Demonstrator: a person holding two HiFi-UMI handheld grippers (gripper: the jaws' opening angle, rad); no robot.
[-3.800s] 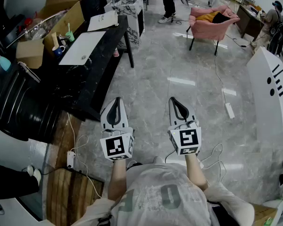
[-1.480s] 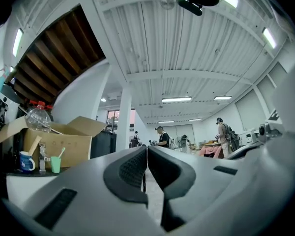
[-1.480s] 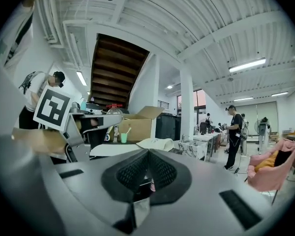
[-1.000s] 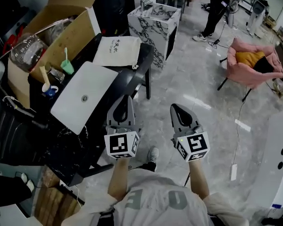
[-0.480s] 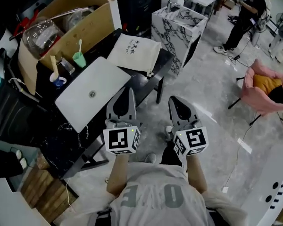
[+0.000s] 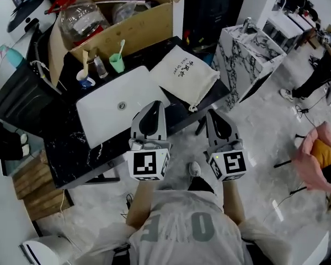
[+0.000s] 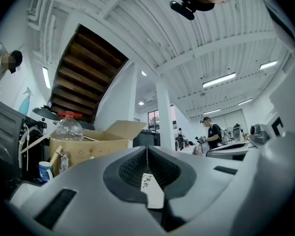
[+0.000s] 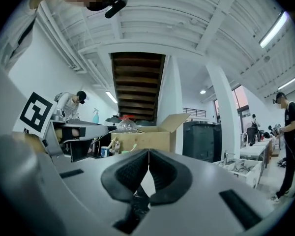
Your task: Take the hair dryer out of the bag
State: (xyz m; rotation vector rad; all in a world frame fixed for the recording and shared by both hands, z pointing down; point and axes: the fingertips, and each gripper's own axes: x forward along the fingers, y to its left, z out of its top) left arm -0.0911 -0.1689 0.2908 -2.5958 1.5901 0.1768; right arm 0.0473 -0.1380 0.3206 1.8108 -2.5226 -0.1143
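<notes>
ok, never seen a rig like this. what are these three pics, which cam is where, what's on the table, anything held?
There is no robot. A person holds a pair of tongs in each hand, and each pair carries a marker cube. The head view comes from a camera on the person's head, looking down, and shows the left tongs and right tongs. The other two views come from cameras riding on the tongs, looking along their jaws. Both tongs are shut and empty, held near the black table. On the table are a closed laptop, a cloth bag, a cardboard box and some cups. The bag is untouched, and what's inside it can't be seen.
</notes>
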